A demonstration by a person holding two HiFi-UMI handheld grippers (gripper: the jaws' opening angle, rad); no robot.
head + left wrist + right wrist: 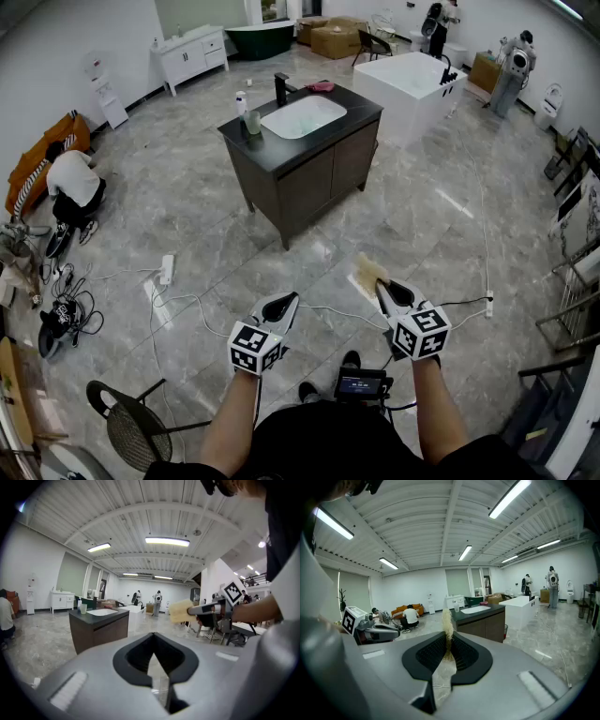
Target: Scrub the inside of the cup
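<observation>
Your left gripper (286,302) is clenched shut with nothing between its jaws. Your right gripper (384,289) grasps a thin yellow fibrous scrubbing pad (446,620). The pale green translucent cup (252,122) stands near the left corner of the dark vanity counter (281,155), well apart from both grippers.

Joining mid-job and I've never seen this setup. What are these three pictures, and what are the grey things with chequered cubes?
No robot: a person holds a two-jaw tool in each hand; the cubes are part of them. The head view looks down from the person's head; the other two views look along each tool's jaws. The left gripper is shut and empty. The right gripper is shut on a yellow sponge. Ahead stands a dark cabinet with a sink; the cup sits on its top near the tap. Scrubbing has not started.
</observation>
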